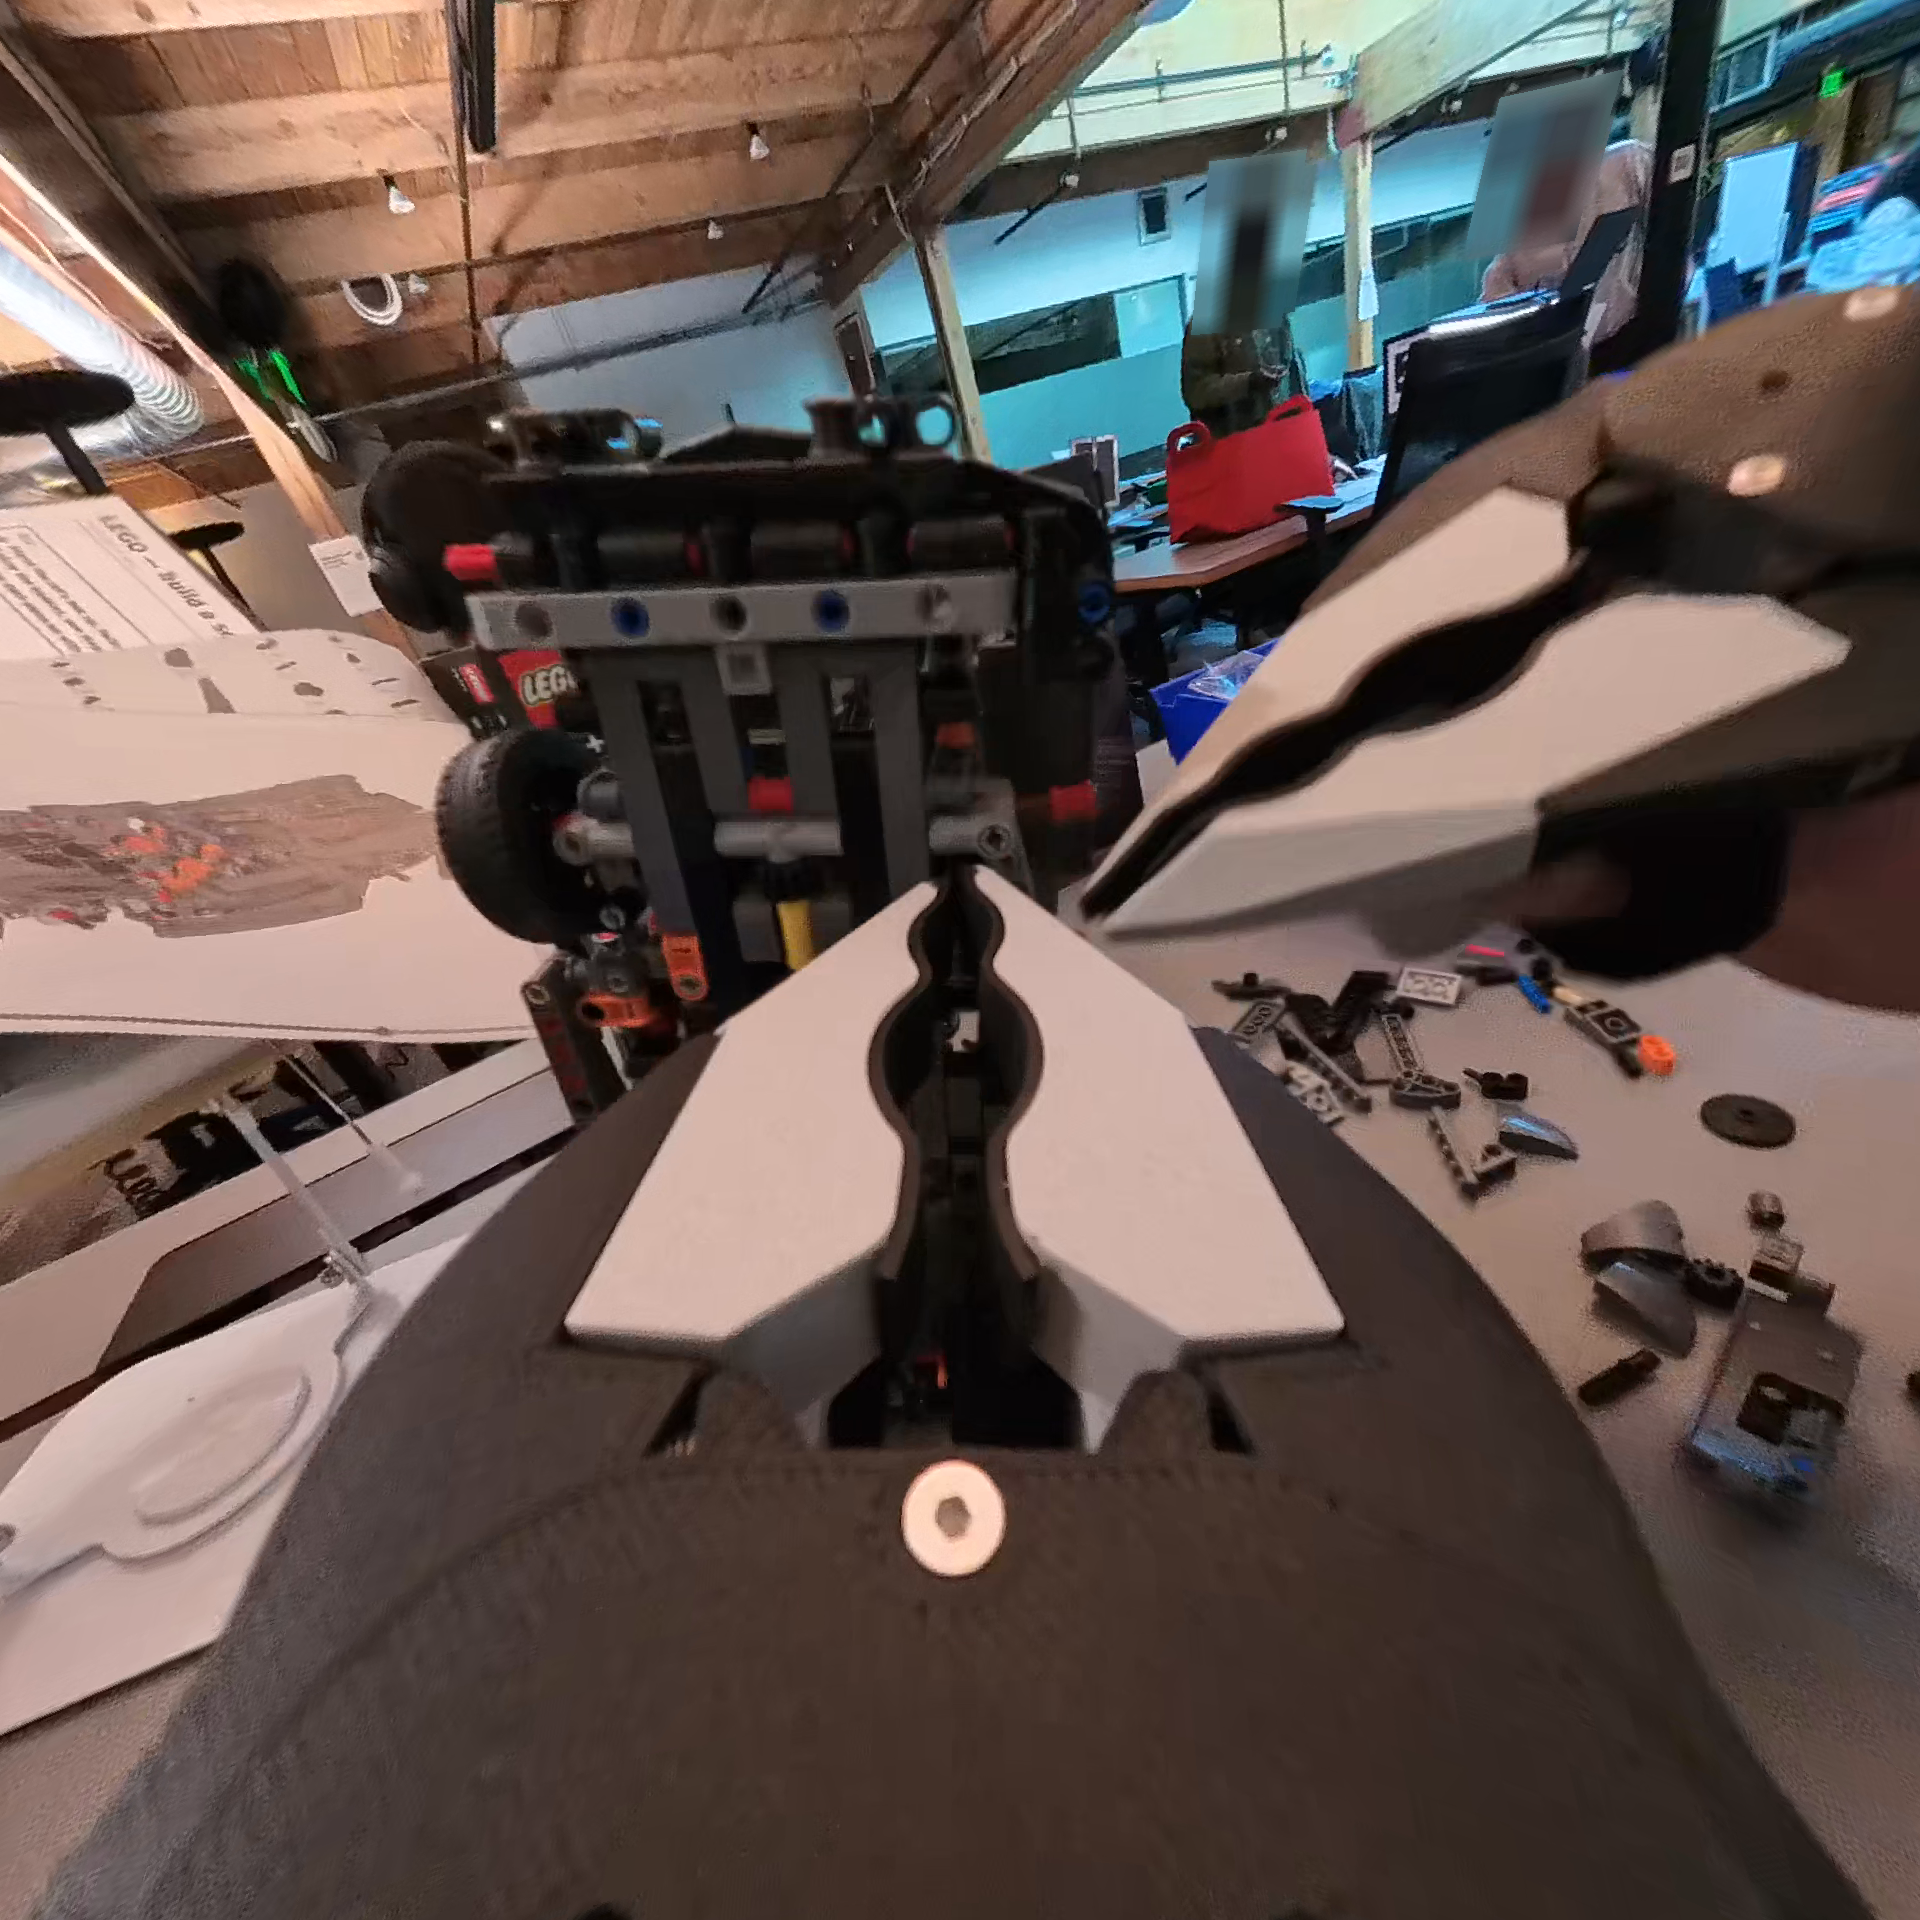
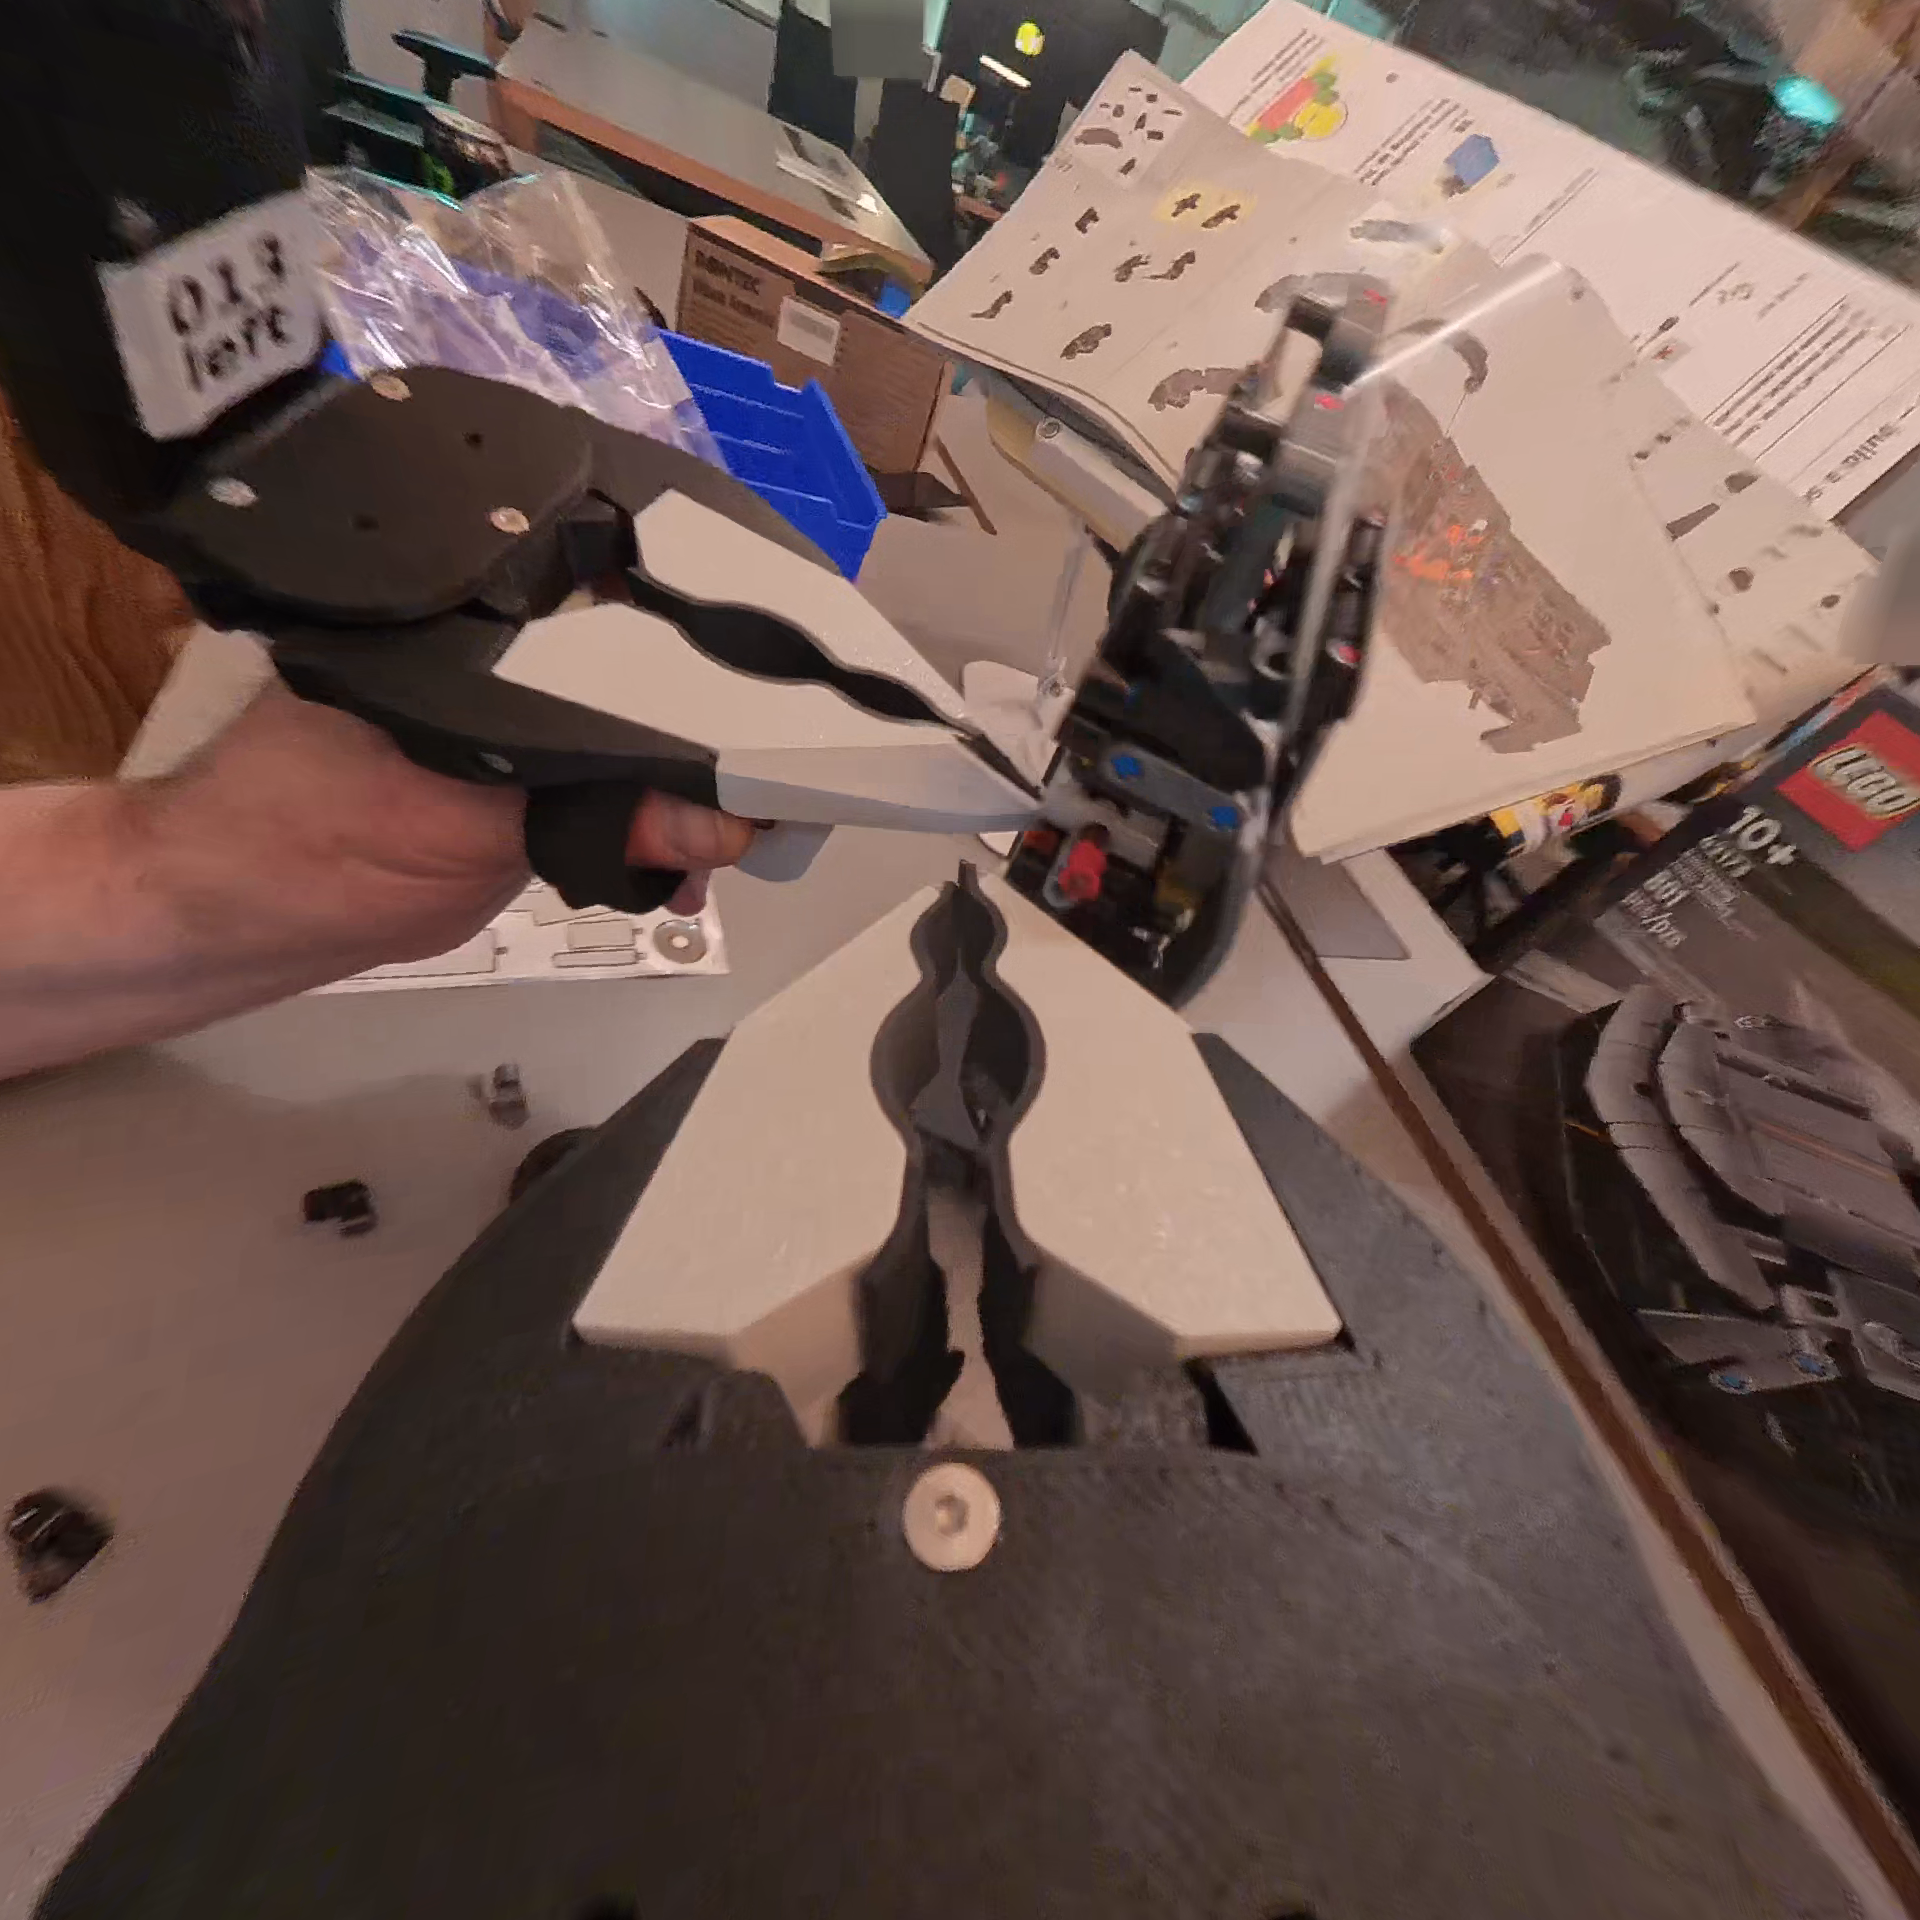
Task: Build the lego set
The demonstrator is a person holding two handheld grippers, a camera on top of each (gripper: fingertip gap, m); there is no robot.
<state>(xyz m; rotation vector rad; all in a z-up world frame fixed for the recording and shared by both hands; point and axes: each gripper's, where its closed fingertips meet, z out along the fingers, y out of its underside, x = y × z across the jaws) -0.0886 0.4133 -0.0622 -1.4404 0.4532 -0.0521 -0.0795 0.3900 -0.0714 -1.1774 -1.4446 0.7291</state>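
The dark Lego car model (image 1: 748, 644) stands on end, with a black wheel (image 1: 499, 821) at its left side. My left gripper (image 1: 961, 883) is shut, its tips pinching a grey part at the model's lower edge. The right wrist view shows the same: the left gripper (image 2: 1039, 795) reaches in from the left and clamps the model (image 2: 1247, 623) at its grey beam. My right gripper (image 2: 966, 894) is shut on a thin dark grey Lego piece (image 2: 958, 1029) that runs between the fingers up to the tips. The right gripper (image 1: 1091, 909) hovers just right of the model.
The open instruction booklet (image 1: 208, 831) leans on a stand behind the model. Loose Lego parts (image 1: 1455, 1060) lie on the grey table at the right. A blue bin (image 2: 769, 436) with plastic bags stands behind the left gripper. The Lego box (image 2: 1766, 935) lies at the right. My two grippers' fingertips are within a few centimetres of each other.
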